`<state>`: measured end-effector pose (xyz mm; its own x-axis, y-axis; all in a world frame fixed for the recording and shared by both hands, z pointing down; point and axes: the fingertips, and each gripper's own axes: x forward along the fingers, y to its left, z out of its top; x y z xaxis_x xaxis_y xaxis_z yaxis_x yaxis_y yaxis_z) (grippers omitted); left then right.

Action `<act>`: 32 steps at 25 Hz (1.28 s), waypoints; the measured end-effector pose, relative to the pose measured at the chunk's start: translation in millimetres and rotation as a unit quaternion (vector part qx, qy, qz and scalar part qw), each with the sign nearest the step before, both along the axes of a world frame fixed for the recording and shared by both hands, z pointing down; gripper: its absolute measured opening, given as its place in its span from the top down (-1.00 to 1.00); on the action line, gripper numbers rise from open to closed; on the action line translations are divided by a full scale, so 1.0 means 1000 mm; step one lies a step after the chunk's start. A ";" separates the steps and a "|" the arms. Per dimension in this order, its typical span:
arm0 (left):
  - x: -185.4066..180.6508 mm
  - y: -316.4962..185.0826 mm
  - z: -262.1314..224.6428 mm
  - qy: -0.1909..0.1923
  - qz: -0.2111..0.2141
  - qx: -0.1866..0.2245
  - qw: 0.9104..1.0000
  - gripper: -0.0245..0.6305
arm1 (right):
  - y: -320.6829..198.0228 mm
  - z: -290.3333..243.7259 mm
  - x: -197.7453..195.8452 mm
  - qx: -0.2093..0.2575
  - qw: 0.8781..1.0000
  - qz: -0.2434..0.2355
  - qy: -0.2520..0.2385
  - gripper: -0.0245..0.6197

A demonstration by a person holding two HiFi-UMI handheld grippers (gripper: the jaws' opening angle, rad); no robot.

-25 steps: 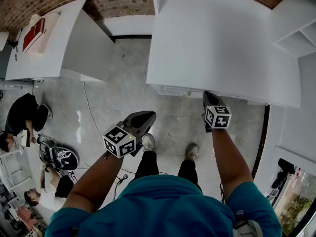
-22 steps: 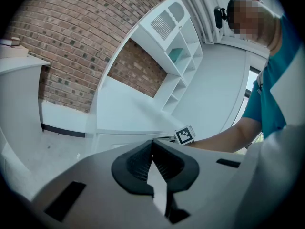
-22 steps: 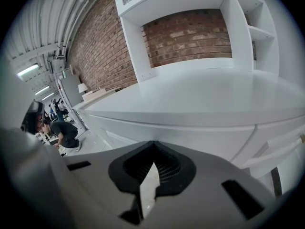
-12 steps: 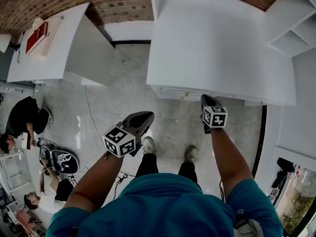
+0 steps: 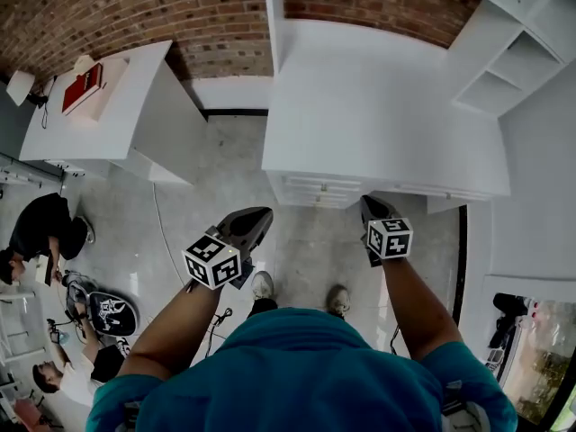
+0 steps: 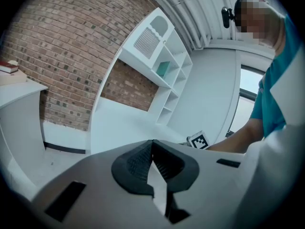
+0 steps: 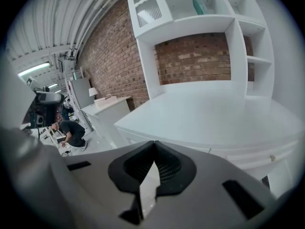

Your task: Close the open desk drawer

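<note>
A white desk [image 5: 378, 106] stands in front of me against the brick wall. Its drawer fronts [image 5: 315, 190] run along the near edge and look nearly flush; I cannot tell whether one stands out. In the right gripper view the drawer fronts [image 7: 259, 155] and a small knob [image 7: 272, 158] sit low at the right. My right gripper [image 5: 367, 202] hangs just before that front edge, shut and holding nothing [image 7: 154, 143]. The left gripper [image 5: 259, 214] hovers over the floor left of the drawers, also shut and holding nothing [image 6: 152, 142].
A second white desk [image 5: 108, 115] with a red book [image 5: 81, 86] stands to the left. White shelving [image 5: 504, 61] rises at the right. People sit on the floor at far left [image 5: 40, 228], beside a black bag [image 5: 106, 313]. A cable [image 5: 162, 223] trails across the tiles.
The head view has tilted up and drawn back, so more brick wall and the drawer fronts show. Both grippers keep about the same places, the right one still near the desk's front.
</note>
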<state>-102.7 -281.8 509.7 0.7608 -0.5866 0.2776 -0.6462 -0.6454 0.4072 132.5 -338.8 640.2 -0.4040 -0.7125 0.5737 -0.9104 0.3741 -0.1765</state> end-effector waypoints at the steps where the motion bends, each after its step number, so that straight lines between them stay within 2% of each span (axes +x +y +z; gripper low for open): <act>1: 0.002 0.001 -0.010 0.003 -0.001 0.008 1.000 0.89 | 0.002 -0.016 0.000 0.009 1.000 -0.005 -0.004 0.86; 16: 0.014 0.041 -0.153 0.023 0.004 0.116 0.993 0.89 | 0.052 -0.210 0.008 0.119 0.989 -0.073 -0.036 0.86; 25: 0.031 0.051 -0.206 0.034 0.010 0.165 0.986 0.89 | 0.070 -0.288 0.025 0.174 0.980 -0.086 -0.045 0.86; 32: 0.039 0.058 -0.225 0.042 0.015 0.171 0.984 0.89 | 0.076 -0.334 0.029 0.215 0.970 -0.090 -0.071 0.86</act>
<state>-63.3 -223.6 284.8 0.7914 -0.6113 0.0030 -0.5978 -0.7728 0.2132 162.0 -262.6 306.2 -0.5980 -0.7836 0.1683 -0.8009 0.5923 -0.0883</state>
